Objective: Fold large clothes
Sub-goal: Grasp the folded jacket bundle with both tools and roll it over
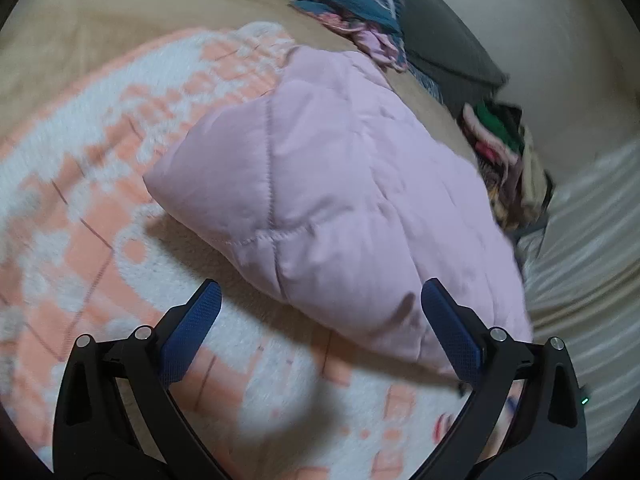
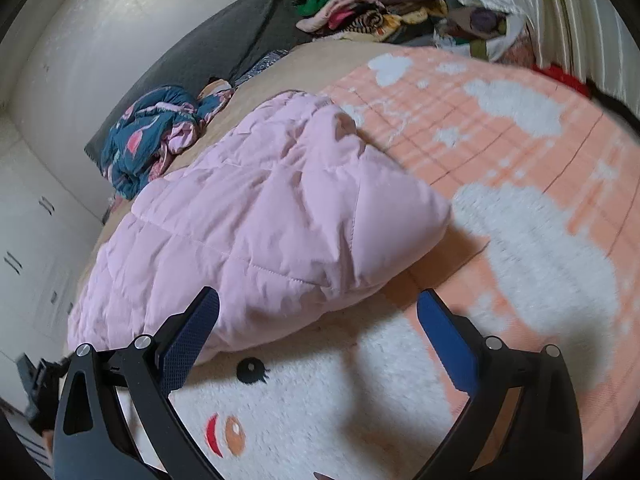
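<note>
Left gripper [image 1: 320,320] spread wide, blue pads apart and holding nothing, hanging just above the fleecy blanket [image 1: 100,160]. Right at twelve o'clock from it sits the pink quilted jacket [image 1: 320,180], folded into a puffy bundle, its near corner poking down between the two fingers. Whether the right-hand pad touches the fabric, I can't tell.

Over to the right gripper [image 2: 318,324]: also gaping wide, nothing between the pads. The pink quilted jacket [image 2: 260,220] fills the space from ten to twelve o'clock, its lower edge just beside the left-hand finger. It lies on the peach-and-white blanket [image 2: 520,220], cartoon face printed at six o'clock.

Farther out, a crumpled teal floral garment [image 2: 156,136] at eleven o'clock, near a dark grey cushion [image 2: 224,40] against the wall. A heap of mixed clothes [image 2: 380,4] up at twelve to one.
</note>
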Demonstrator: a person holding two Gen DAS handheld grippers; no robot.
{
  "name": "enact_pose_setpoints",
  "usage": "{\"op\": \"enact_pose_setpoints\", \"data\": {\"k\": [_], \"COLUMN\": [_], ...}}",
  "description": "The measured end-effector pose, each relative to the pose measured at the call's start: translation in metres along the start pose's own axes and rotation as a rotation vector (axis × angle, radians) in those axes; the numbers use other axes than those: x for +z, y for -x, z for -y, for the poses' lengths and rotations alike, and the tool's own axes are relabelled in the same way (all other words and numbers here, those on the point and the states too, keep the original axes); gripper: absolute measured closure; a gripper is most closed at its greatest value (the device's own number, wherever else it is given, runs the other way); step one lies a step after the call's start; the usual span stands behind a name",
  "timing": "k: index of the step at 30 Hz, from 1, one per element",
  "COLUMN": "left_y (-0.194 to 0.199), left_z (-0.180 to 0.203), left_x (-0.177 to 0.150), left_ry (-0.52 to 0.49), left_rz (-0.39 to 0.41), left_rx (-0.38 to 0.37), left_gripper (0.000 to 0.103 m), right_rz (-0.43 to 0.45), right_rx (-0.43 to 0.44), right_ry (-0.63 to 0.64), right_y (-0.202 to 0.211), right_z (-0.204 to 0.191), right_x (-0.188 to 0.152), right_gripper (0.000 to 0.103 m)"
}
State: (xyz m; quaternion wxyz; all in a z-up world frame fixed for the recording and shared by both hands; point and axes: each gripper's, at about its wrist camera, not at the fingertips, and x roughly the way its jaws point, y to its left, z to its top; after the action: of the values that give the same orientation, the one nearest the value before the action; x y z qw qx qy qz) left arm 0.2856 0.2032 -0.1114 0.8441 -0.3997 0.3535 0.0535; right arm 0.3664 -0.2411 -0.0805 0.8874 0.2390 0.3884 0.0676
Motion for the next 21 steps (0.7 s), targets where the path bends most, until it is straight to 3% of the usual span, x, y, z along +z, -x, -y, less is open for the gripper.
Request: {"op": "enact_pose_setpoints", "data": {"k": [3, 12, 19, 20, 21], "left_y": [-0.010, -0.035, -0.048, -0.049, -0.049], "left_z": [-0.008, -0.011, -0.012, -0.010, -0.010], "left_x": [0.003, 0.024, 0.027, 0.027, 0.028], "left_ry": [0.068, 0.085, 0.085, 0.073, 0.067], "left_rz": [-0.003, 0.011, 0.018, 0.020, 0.023], "left_rx": [-0.049, -0.053, -0.080, -0.080, -0.083], "left_gripper": [0.010, 0.008, 0.008, 0.009, 0.013], "right_rz": [-0.003, 0.003, 0.020, 0.025, 0.029], "right_rx": [0.021, 0.085, 0.098, 0.098, 0.115], "right_ry": [-0.068, -0.200, -0.191, -0.184, -0.163], "right_y": [-0.015, -0.060, -0.073, -0.072, -0.069], "right_z": [0.003, 0.013, 0.012, 0.012, 0.009], "right_x": [0.006, 0.020, 0.028, 0.027, 0.026], "right_gripper": [0.004, 0.004, 0.004, 0.010, 0.026]}}
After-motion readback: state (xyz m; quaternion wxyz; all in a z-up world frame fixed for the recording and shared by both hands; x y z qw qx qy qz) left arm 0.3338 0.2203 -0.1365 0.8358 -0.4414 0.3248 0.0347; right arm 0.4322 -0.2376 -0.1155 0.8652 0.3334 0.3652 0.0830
